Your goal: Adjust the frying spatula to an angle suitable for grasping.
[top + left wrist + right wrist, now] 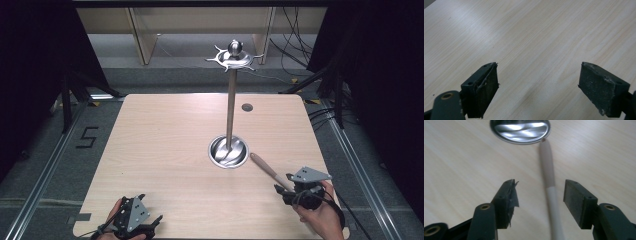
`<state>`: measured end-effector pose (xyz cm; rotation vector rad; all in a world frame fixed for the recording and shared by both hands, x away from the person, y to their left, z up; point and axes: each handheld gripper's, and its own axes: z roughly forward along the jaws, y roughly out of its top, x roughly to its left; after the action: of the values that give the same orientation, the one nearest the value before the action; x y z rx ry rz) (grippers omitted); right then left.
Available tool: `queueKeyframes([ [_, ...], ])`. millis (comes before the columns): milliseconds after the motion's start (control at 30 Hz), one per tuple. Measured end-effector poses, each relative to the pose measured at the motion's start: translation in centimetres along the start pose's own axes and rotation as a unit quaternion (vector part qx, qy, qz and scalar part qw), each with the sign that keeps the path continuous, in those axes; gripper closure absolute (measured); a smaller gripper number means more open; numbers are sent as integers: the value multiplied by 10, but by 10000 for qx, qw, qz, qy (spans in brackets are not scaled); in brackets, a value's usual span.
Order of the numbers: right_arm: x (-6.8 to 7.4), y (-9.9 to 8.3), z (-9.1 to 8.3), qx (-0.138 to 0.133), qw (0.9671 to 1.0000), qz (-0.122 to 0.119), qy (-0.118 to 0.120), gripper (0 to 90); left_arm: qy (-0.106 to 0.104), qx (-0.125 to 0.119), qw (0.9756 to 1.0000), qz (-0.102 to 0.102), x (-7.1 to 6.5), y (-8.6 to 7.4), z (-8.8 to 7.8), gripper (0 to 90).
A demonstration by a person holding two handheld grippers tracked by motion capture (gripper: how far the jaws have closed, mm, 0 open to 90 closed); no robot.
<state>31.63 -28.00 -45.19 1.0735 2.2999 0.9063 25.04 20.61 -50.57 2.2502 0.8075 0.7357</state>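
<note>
Right gripper (286,188), seen from the high view, sits in a hand at the table's near right corner, aimed up-left along a wooden-handled utensil (265,169) lying just ahead of it, toward the stand's steel base (228,151). Left gripper (150,226) rests at the near edge, well apart.

Left gripper view: jaws spread wide over bare table (536,37).

Right gripper view: the handle (551,192) lies between parted jaws, nearer the right pad, neither pressing; the base (520,130) lies just beyond its tip.
</note>
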Motion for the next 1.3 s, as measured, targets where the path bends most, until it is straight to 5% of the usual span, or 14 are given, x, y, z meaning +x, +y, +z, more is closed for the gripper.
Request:
queueKeyframes([
  [33,-5,7,2,172,9997,-132,-71,460,-34,120,9998,126,2,0,-1,150],
  [267,-16,24,9,485,9986,-189,-105,492,-91,67,9999,81,1,0,-2,150],
  [533,-22,32,26,1100,9935,-255,120,530,-61,99,9999,97,2,0,-1,150],
  [567,-22,32,28,1217,9921,-277,129,534,-65,-14,10000,-28,0,0,0,150],
  [667,-23,33,31,1319,9908,-263,118,543,-109,99,9999,79,1,0,-1,150],
  [700,-23,34,34,1503,9883,-140,218,553,-121,76,9999,72,1,0,-1,150],
  [1033,-29,32,46,1807,9829,-84,358,581,-30,31,10000,51,1,0,0,150],
  [1200,-32,34,51,2066,9773,122,447,612,-38,63,9999,92,1,0,-1,150],
  [1300,-35,35,55,2122,9762,-1,454,623,-40,58,9999,88,1,0,-1,150],
])
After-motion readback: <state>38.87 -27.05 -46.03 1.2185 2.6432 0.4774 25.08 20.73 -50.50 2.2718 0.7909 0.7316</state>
